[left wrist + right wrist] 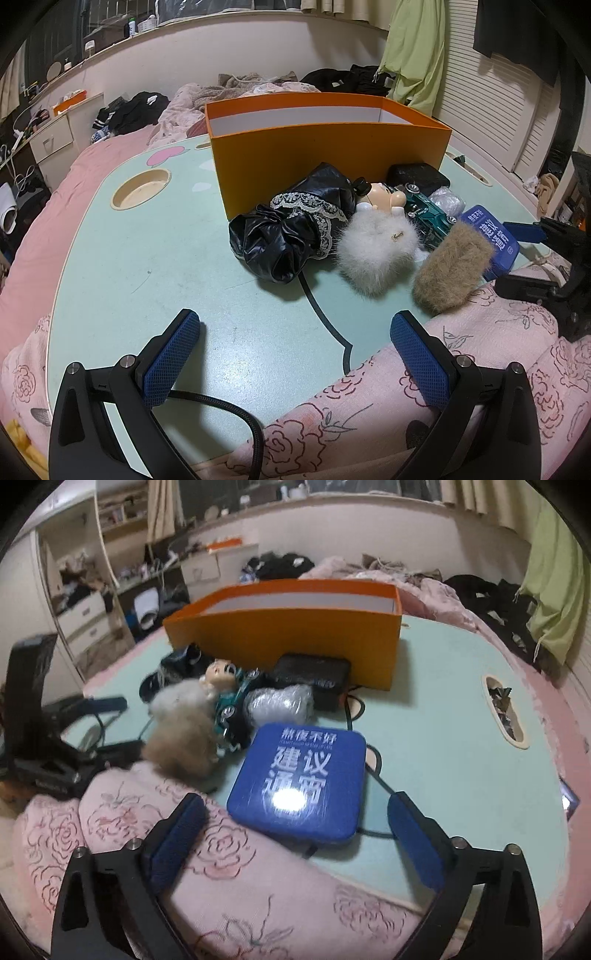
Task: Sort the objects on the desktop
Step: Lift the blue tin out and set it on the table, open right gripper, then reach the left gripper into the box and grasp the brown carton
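Desktop objects lie huddled on the pale green counter (pixel 155 266), in front of the tall orange box (pixel 325 147), which stands open at the top with a white inner wall. From the left wrist view, a crumpled black garment with lace trim (pixel 291 229) lies against the box's near wall; beside it are a small doll (pixel 384 199), a white fluffy pompom (pixel 376 247) and a brown furry piece (pixel 450 266). A green toy car (pixel 428 214) and a black case (pixel 417 175) sit behind them, and a clear plastic-wrapped bundle (pixel 277 703) lies just in front of the case.

A blue square tin with white lettering (pixel 301 782) lies flat at the near edge of the counter, partly resting on pink floral fabric (pixel 236 878). The right gripper (pixel 297 843) hovers just short of it with its jaws spread wide on either side of the tin's near corner, pads not touching it. The left gripper (pixel 295 360) hangs over bare counter, jaws wide apart and holding nothing; a black braided cable (pixel 229 410) runs beneath it.
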Tool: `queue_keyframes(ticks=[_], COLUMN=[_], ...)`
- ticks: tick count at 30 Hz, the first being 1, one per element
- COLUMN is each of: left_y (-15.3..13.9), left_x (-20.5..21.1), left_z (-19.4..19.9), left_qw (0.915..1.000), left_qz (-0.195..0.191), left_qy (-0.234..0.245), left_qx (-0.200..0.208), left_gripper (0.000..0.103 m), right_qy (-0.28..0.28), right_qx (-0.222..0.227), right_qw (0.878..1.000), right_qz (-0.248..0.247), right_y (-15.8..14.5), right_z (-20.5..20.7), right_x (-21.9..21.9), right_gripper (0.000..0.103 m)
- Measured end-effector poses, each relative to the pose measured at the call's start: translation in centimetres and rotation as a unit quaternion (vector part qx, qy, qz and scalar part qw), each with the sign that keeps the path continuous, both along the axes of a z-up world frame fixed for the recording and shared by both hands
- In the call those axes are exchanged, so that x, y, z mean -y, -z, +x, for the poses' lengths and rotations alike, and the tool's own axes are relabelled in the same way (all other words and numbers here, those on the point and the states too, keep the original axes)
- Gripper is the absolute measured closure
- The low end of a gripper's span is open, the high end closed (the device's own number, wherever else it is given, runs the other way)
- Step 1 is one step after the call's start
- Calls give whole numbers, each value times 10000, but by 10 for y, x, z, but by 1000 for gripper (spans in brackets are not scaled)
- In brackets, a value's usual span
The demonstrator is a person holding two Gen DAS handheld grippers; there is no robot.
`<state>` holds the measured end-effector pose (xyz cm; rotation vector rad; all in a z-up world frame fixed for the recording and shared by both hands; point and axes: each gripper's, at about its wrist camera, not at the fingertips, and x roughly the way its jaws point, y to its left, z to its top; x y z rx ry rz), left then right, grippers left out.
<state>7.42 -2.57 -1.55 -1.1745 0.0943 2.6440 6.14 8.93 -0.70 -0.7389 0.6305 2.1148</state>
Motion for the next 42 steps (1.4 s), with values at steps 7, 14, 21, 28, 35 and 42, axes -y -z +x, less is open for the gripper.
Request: queue_keyframes(ticks=[7, 14, 21, 28, 35, 42], left_y=[0, -1, -5, -48, -128, -97], left_x=[0, -1, -1, -1, -32, -93], left_z=[0, 1, 0, 9, -53, -190], left_qw=[10000, 10000, 9998, 9972, 9971, 9786], left_qz=[-8, -31, -101, -398, 112, 783], left_qy=[5, 14, 3, -236, 610, 875], left_qx=[4, 30, 199, -579, -439, 1692], left_gripper=[0, 0, 0, 0, 3, 36], right_qy=[-22, -11, 1, 11, 13, 21], right_qx=[-29, -35, -48, -67, -80, -98], right_qw=[9999, 9999, 9999, 9999, 9999, 9999], right_qz=[113, 112, 111, 109, 108, 112], right_y=[4, 2, 1, 0, -1, -2], right_z=[0, -1, -1, 0, 0, 0], right_x=[2, 1, 1, 1, 0, 0], right_gripper=[0, 0, 0, 0, 0, 0])
